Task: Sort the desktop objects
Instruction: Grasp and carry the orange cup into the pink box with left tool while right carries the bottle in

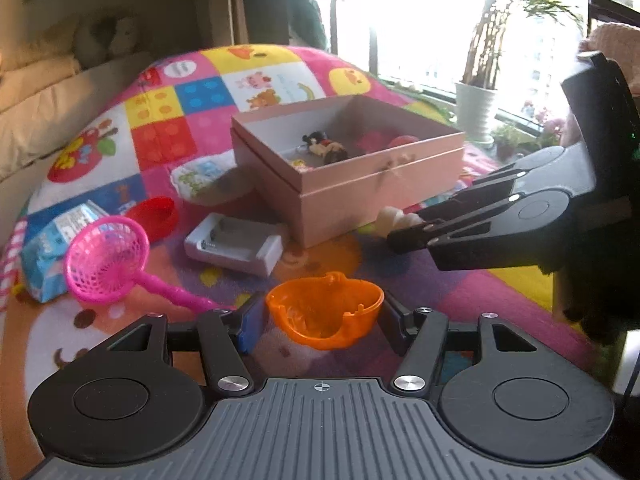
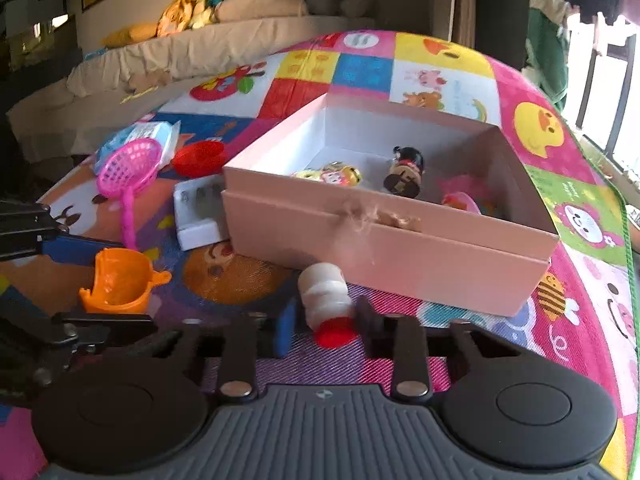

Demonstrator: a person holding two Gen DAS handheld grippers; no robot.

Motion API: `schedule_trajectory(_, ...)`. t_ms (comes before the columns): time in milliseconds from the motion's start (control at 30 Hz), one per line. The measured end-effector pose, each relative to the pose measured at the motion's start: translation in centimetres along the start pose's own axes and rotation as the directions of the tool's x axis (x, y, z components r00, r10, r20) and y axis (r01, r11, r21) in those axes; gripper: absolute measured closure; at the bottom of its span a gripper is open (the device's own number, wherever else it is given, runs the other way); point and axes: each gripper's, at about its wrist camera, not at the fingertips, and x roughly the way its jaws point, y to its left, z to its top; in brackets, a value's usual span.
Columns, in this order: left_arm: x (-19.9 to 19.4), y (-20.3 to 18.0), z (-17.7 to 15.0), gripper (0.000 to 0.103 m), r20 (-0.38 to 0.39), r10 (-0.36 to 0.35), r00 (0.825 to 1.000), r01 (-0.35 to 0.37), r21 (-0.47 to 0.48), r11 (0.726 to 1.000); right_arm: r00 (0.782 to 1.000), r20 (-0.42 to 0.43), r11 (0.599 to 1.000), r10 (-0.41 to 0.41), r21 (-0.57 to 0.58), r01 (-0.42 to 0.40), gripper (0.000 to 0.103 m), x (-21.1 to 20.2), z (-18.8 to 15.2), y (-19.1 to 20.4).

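An orange toy cup (image 1: 324,314) lies on the play mat between the fingers of my left gripper (image 1: 322,320), whose jaws stand wide and apart from its sides. It also shows in the right wrist view (image 2: 120,282). A small white bottle with a red cap (image 2: 326,300) lies on the mat between the fingers of my right gripper (image 2: 326,326), which is open around it. The bottle (image 1: 394,218) shows at that gripper's tips in the left wrist view. An open pink box (image 2: 384,256) holds several small toys.
A pink toy net (image 1: 108,260), a red dish (image 1: 154,216), a white charger tray (image 1: 236,244) and a blue pack (image 1: 48,248) lie left of the pink box (image 1: 360,200) on the colourful mat (image 1: 168,132). A sofa (image 2: 200,52) stands behind.
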Motion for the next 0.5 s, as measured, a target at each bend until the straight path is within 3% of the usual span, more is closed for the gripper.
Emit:
schedule_trajectory(233,-4.1,-0.4,2.1,0.039,0.098,-0.002,0.995,-0.002,0.047,0.999,0.997,0.005,0.996,0.081,-0.043,-0.081,0.078,-6.7,0.7,0.0)
schedule_trajectory(367,-5.5,-0.6,5.9,0.039,0.226,0.01,0.974,-0.031,0.09,0.995,0.986,0.16,0.998,0.043,-0.053,-0.035,0.078,-12.6,3.8,-1.2)
schedule_trajectory(433,-5.1,-0.9,8.0,0.039,0.28,0.013,0.96,-0.047,0.113,0.993,0.967,0.256,0.999,0.007,-0.052,0.006,0.078,-14.8,5.6,-1.9)
schedule_trajectory(500,-3.8,-1.0,9.9,0.039,0.289,0.004,0.957,-0.039,0.114,0.993,0.936,0.348,0.996,-0.05,-0.053,0.073,0.078,-16.1,7.2,-2.3)
